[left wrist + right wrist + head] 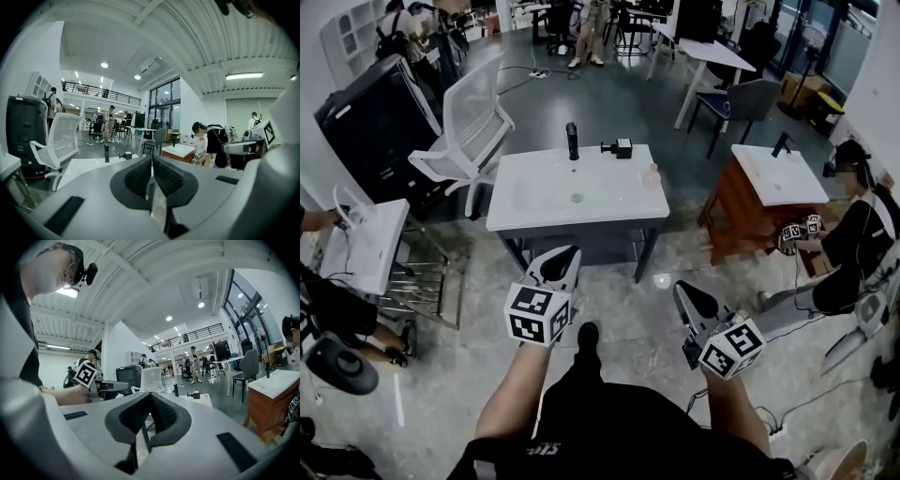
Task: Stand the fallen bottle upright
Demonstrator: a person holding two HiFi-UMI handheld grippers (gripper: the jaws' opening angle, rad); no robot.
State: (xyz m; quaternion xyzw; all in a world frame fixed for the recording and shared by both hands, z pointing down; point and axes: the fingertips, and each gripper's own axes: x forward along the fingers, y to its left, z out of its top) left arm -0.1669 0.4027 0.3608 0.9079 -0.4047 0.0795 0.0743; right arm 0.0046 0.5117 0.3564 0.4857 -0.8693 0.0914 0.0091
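head view: overhead, steeply down, white rectangular surface (577, 192) at 12 o'clock, well apart | left gripper view: rides left gripper (566, 255), near level along its jaws, surface at 9 o'clock of the tips | right gripper view: rides right gripper (682, 292), likewise, surface at 3 o'clock | shared: that surface
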